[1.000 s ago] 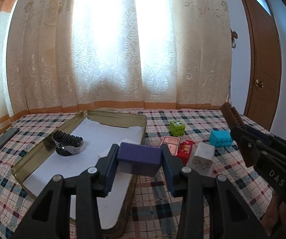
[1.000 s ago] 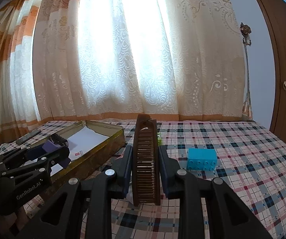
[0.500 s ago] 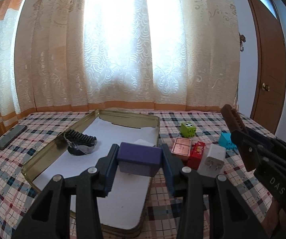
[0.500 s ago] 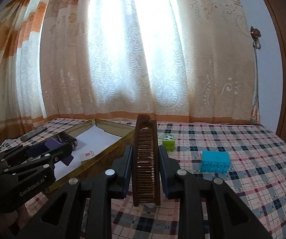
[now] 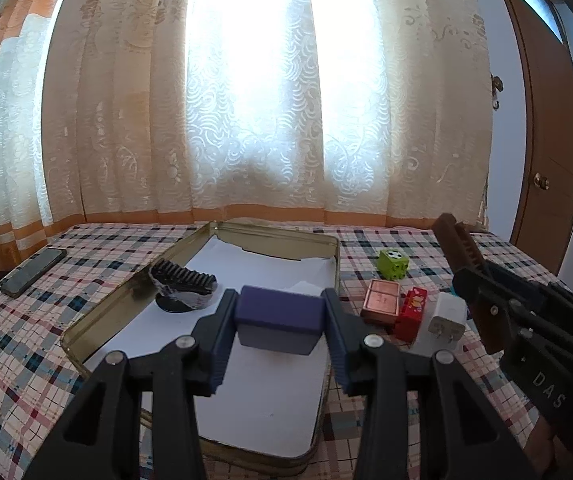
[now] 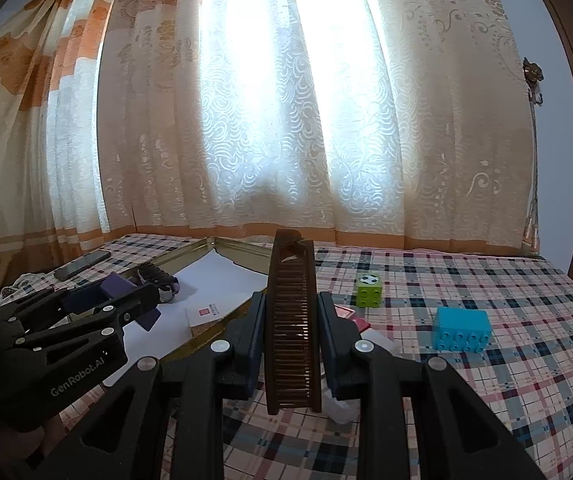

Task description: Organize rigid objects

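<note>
My left gripper (image 5: 278, 322) is shut on a purple box (image 5: 279, 312) and holds it above the paper-lined gold tin tray (image 5: 86, 326). A black hair clip (image 5: 184, 280) lies in the tray's far left part. My right gripper (image 6: 291, 328) is shut on a brown comb (image 6: 292, 320), held upright above the checked cloth; it shows at the right in the left wrist view (image 5: 482, 292). The left gripper with the purple box (image 6: 120, 286) shows at the left in the right wrist view, over the tray (image 6: 242, 248).
On the checked cloth right of the tray lie a green cube (image 5: 394, 264), a copper-coloured case (image 5: 381, 306), a red block (image 5: 411, 314) and a white charger (image 5: 448, 318). A blue brick (image 6: 462, 328) sits further right. A phone (image 5: 32, 272) lies at the far left.
My left gripper has carried the purple box leftward, from over the tray's right rim to over its paper lining. My right gripper still holds the comb and has shifted slightly.
</note>
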`<act>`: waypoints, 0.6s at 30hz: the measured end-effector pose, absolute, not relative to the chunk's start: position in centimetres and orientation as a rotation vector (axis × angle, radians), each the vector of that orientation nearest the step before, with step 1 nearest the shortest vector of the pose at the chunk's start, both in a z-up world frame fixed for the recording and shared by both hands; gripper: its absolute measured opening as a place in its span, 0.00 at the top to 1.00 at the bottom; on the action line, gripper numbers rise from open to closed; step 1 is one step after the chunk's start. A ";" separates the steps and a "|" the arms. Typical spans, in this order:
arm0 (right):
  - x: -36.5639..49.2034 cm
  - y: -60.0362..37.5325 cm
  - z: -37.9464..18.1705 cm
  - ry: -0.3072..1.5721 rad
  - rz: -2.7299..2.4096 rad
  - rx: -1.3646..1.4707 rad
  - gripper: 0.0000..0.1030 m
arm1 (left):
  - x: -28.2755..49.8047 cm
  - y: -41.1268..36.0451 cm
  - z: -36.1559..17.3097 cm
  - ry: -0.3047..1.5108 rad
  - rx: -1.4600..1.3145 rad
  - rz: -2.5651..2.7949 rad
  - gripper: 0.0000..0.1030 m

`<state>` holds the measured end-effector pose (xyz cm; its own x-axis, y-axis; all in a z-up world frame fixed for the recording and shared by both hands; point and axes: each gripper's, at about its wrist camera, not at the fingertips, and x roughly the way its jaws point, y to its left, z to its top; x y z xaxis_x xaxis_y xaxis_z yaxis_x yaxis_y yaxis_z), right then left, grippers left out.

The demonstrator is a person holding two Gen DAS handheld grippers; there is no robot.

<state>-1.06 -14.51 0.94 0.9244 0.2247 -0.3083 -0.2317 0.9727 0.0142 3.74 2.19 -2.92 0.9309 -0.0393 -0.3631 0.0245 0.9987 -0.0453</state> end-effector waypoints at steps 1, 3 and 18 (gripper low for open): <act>-1.1 -14.4 0.9 0.314 0.237 -0.024 0.73 | 3.7 2.3 -2.9 0.373 -0.041 -0.031 0.60; -1.0 -14.1 0.9 0.313 0.243 -0.028 0.73 | 3.6 2.5 -2.9 0.371 -0.043 -0.026 0.60; -0.9 -12.1 0.8 0.317 0.283 -0.046 0.73 | 3.3 4.2 -3.0 0.367 -0.061 -0.001 0.60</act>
<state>-0.88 -12.06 0.83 0.9110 0.2676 -0.3138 -0.2821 0.9594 -0.0006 3.31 4.17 -2.97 0.9333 -0.0119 -0.3588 -0.0102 0.9982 -0.0597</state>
